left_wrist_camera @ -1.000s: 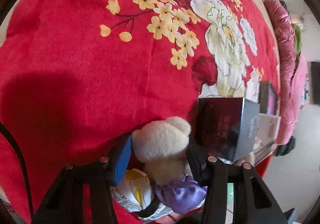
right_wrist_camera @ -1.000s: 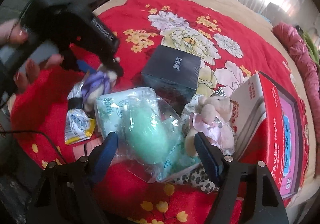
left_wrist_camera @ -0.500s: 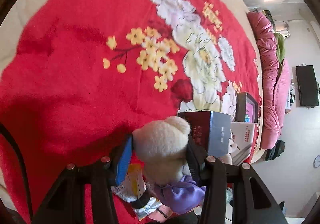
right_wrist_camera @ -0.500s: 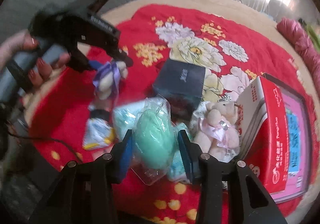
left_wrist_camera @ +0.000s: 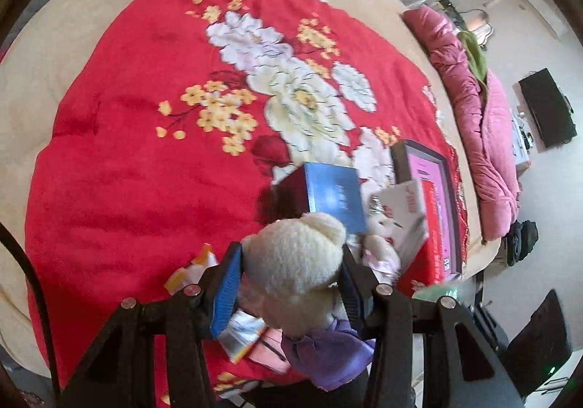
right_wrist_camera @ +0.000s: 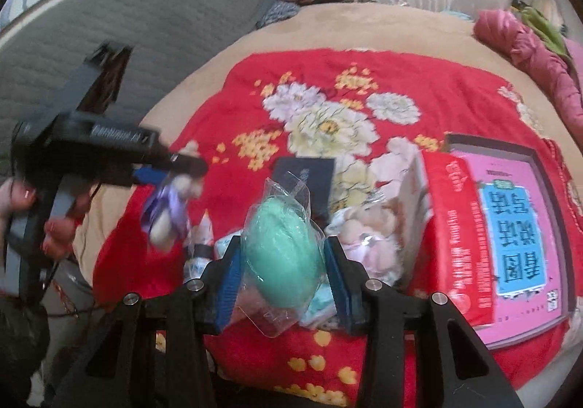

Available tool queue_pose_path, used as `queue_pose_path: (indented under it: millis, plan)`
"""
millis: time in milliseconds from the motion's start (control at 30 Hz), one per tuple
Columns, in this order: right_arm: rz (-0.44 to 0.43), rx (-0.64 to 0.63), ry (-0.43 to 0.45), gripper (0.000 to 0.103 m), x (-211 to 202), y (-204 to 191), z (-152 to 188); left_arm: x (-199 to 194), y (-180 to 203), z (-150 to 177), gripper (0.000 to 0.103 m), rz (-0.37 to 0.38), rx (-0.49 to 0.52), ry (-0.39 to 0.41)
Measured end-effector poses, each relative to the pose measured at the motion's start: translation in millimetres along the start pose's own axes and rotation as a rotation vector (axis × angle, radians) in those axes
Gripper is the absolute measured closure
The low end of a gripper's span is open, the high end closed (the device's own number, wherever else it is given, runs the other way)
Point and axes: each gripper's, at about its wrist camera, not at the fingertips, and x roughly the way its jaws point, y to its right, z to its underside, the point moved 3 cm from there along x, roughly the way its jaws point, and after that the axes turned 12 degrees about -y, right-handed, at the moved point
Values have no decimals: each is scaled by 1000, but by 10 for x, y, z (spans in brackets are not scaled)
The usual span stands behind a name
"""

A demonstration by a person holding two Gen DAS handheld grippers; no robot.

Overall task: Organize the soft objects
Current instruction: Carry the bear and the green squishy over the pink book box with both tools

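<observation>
- Our left hand-held gripper [left_wrist_camera: 291,275] was clamped on the head of a cream teddy bear [left_wrist_camera: 295,255], its blue pads pressing in from both sides; the fluffy head gave the firmest purchase, we judged, so the purple-dressed body hung free below.
- In the right wrist view that same bear [right_wrist_camera: 171,204] dangled clear of the bed, held off the pile so it could be sorted on its own.
- Our right hand-held gripper [right_wrist_camera: 282,262] stood about half open and closed on a mint-green soft egg in clear plastic wrap [right_wrist_camera: 282,247], gripped across its middle where the slippery wrap was tightest.
- Just beyond lay a pink-dressed plush bear [right_wrist_camera: 368,233], wedged against a red box [right_wrist_camera: 452,236], probably next to be sorted.
- A dark blue box [left_wrist_camera: 333,191] sat behind the toys on the red floral blanket [left_wrist_camera: 127,171], which covered the bed and kept the clutter in one place.
- A crumpled snack packet [left_wrist_camera: 240,335] lay beneath the left gripper.
</observation>
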Motion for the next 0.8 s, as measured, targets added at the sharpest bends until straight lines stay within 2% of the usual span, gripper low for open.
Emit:
queue_pose_path:
  millis: [133,333,533,800]
  plan:
    - [10,48,45,58,-252,201,-6,-78,287,137,53,-37,45,38]
    - [38,144,107,58,-613,577,54,-107,781,320,53,-40,131,41]
    - [90,236,143,58,-955,994,175,-41,1335,450,53,-12,220,32]
    - [161,354,177,58,-1297,1567,328,209,2069,446,53,-1,326,9]
